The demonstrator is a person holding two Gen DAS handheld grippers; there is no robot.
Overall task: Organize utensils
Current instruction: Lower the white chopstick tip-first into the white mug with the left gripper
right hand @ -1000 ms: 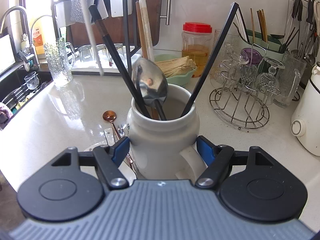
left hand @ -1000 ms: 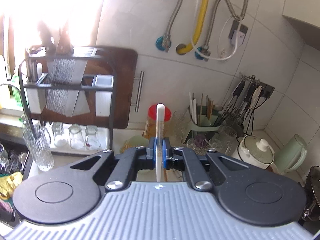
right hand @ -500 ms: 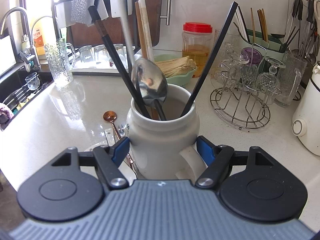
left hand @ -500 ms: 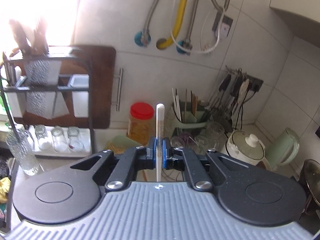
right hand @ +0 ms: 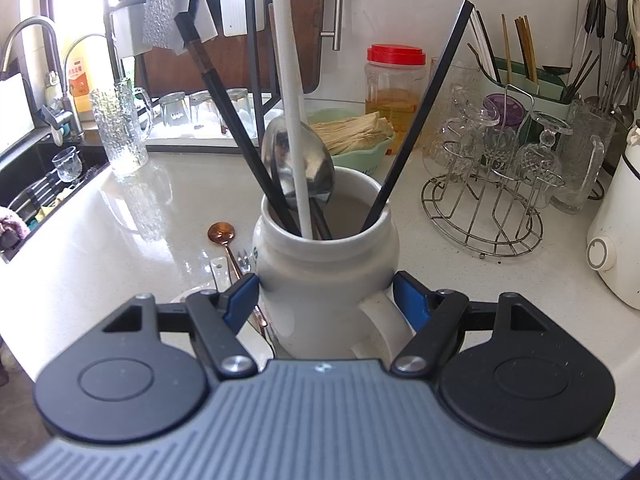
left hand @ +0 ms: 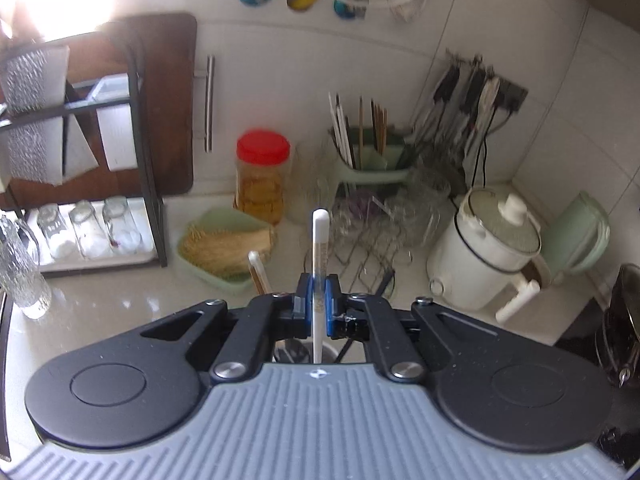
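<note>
Step in hand: seating white chopstick (right hand: 294,120) into glazed ceramic jar (right hand: 326,264). Right claw (right hand: 326,300) clamped around jar on counter (right hand: 120,232). Left claw (left hand: 317,304) pinching smooth, slender chopstick, tip inside jar mouth. Next: release, letting stick drop beside steel spoon (right hand: 316,164). Beyond jar: wire glass rack (right hand: 484,216).

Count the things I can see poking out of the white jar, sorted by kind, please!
In the white ceramic jar, right view:
Slim black chopsticks: 2
Long white chopstick: 1
Shiny silver metal spoon: 1
Total: 4 in plain sight; more may hide behind the white one.
</note>
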